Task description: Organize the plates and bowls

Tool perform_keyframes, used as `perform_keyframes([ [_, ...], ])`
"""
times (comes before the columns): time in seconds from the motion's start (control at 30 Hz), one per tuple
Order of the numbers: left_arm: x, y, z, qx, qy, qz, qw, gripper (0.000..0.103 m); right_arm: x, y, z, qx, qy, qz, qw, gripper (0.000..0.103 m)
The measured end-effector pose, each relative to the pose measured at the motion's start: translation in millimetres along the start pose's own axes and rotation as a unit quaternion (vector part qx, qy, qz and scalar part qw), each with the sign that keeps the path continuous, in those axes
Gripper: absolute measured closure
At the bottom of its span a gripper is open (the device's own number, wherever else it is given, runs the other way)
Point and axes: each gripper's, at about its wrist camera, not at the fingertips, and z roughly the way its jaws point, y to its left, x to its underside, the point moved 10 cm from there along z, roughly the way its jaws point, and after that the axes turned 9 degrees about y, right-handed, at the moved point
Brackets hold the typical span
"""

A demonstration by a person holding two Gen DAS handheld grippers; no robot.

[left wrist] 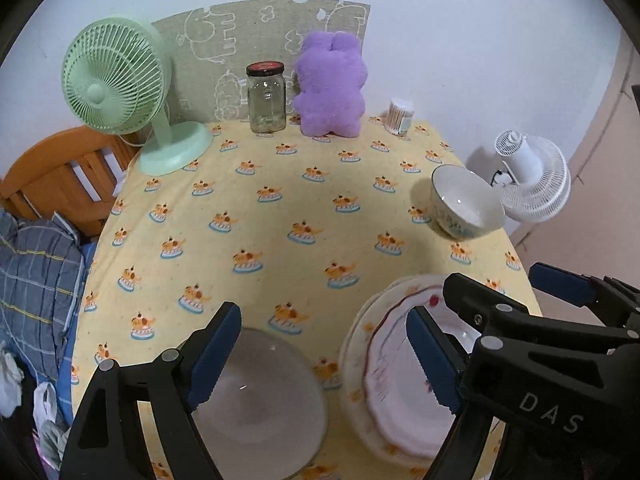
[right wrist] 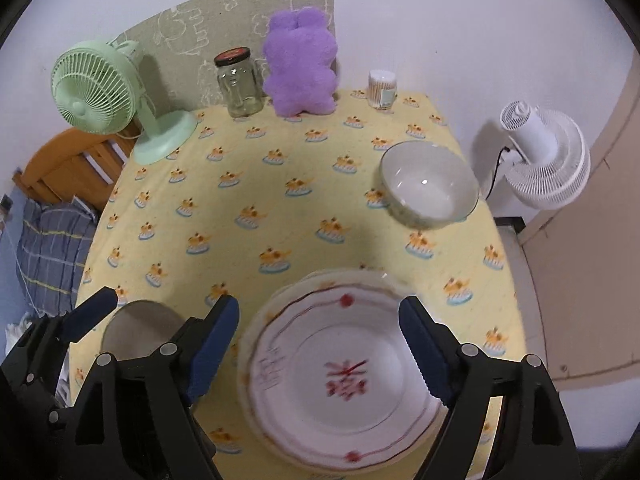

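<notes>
Plates (right wrist: 340, 380) stacked front; metal bowl (right wrist: 138, 330) left; ceramic bowl (right wrist: 430, 184) behind.

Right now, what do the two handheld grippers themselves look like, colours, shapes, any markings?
Both the left gripper and the right gripper are matte black angular plastic frames with triangular cut-outs and round silver pivot pins. Each finger carries a dark blue pad with a serrated inner edge. White letters "DAS" mark the right gripper's frame. No cables or sleeves show.

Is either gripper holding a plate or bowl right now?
No. Left gripper and right gripper are both open, above the grey bowl and plate stack.
</notes>
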Motion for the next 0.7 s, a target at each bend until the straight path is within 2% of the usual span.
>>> perform_keyframes([
  [0.3,-29.1,-49.5,19.2,-0.016,-0.005,-0.023,0.9996,0.017,-32.6,-55.3,11.4,-0.043,-0.003,-0.009,0.999,0.019],
  [0.53,-51.2,-84.9,43.2,-0.016,-0.003,-0.041,0.9990,0.017,-59.6,-94.1,18.6,-0.039,-0.030,-0.034,0.998,0.019],
  [0.6,-58.3,-89.7,51.6,-0.028,-0.010,-0.054,0.9981,0.018,-68.8,-103.1,21.2,-0.036,-0.041,-0.045,0.997,0.019],
  [0.7,-68.1,-101.8,64.6,-0.030,-0.012,-0.061,0.9976,0.025,-80.3,-115.6,26.6,-0.017,-0.049,-0.056,0.997,0.019],
])
